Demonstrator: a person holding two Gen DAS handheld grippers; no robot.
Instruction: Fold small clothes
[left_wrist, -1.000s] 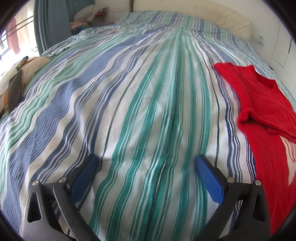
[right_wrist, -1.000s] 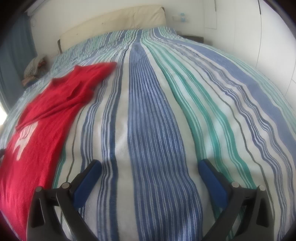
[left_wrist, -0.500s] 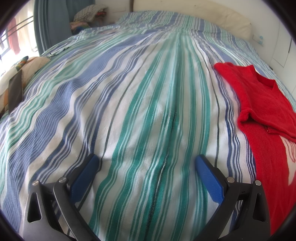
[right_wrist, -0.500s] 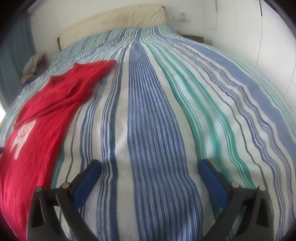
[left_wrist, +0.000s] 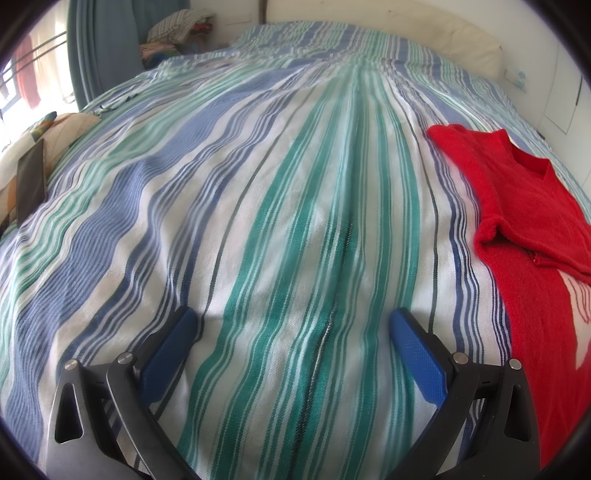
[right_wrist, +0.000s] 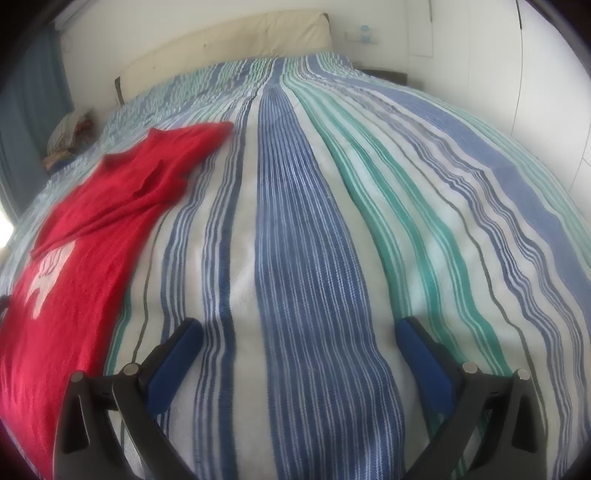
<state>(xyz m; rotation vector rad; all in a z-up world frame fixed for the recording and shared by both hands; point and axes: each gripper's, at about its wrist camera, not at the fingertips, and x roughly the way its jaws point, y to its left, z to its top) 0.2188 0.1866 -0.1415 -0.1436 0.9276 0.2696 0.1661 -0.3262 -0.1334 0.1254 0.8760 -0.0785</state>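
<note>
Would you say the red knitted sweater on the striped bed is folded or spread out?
Partly folded: the red knitted sweater has one sleeve turned over its body, the rest lying flat.

Bed (left_wrist: 258, 221) covered by bedspread (right_wrist: 303, 258) striped blue, green, white. Red knit sweater (left_wrist: 535, 229) lies flat on it, one sleeve folded over body, white motif on front. Cream headboard (right_wrist: 240, 40) at far end

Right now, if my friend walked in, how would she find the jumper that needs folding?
Look at the big bed with the blue, green and white striped cover. Between the two open grippers, right of the left gripper and left of the right gripper, lies the red jumper. It is the only bright red thing on the bed, with a V neck and a white picture on the front.
</note>
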